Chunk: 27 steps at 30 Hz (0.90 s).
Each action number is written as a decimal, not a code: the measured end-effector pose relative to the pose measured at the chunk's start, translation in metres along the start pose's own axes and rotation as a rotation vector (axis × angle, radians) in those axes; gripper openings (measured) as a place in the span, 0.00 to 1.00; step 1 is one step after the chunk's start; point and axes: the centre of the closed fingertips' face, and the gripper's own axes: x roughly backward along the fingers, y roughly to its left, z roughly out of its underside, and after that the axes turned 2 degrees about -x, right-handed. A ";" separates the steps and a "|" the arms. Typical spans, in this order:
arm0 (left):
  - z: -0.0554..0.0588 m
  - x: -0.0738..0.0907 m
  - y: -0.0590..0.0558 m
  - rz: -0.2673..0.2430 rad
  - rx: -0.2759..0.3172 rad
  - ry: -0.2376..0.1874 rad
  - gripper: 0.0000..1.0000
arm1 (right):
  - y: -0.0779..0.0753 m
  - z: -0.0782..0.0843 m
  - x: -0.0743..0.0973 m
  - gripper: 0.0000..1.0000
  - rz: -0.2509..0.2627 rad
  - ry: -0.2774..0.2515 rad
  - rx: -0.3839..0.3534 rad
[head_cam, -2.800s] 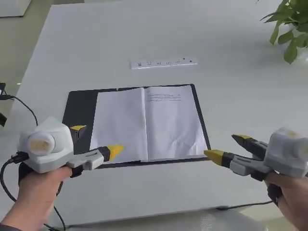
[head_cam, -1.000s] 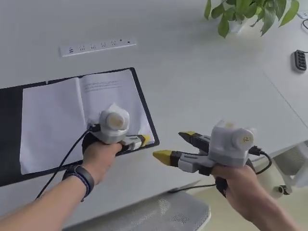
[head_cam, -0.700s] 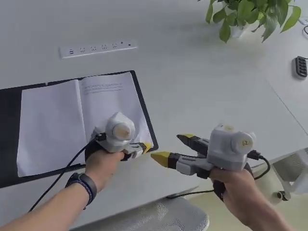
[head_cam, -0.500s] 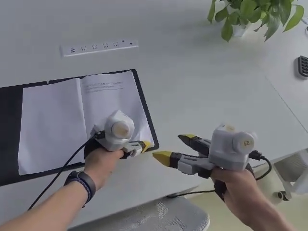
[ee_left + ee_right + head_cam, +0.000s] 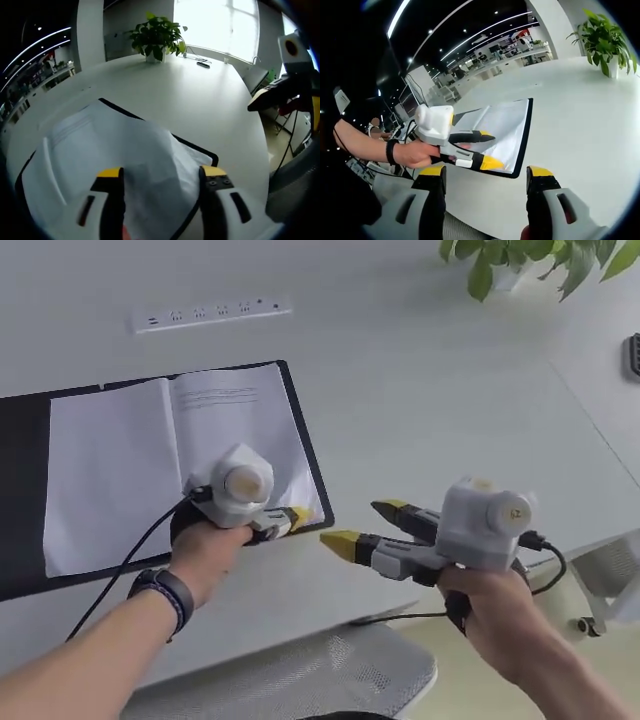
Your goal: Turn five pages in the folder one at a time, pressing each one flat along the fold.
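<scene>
Folder lies open on the counter, in the left half of the head view. The fold runs top to bottom between the sheets.

Left gripper is at the lower right corner of the right-hand page, spread wide. In the left gripper view the sheet runs between the fingers, with nothing pinched yet. Right gripper hangs just right of the folder near the counter's front edge, also spread wide and holding nothing.

This reads as the pick-up for a page turn. Suggestions:
- Get one finger under the top sheet only and close lightly at the very corner. I can't tell how many sheets sit in the gap.
- Lift in an arc toward the fold. Dragging it flat would likely crease the paper.
- Once it lands on the left side, run the right gripper down the fold to flatten it.
</scene>
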 end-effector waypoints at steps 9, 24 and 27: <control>0.002 0.005 0.001 0.007 0.028 -0.007 0.56 | -0.002 0.002 -0.004 0.63 -0.006 0.008 -0.006; -0.001 0.007 0.004 0.010 0.108 -0.025 0.54 | -0.009 -0.010 -0.027 0.59 -0.031 -0.008 -0.037; -0.001 0.007 0.004 0.009 0.106 -0.025 0.53 | -0.011 -0.014 -0.037 0.59 -0.043 -0.001 -0.030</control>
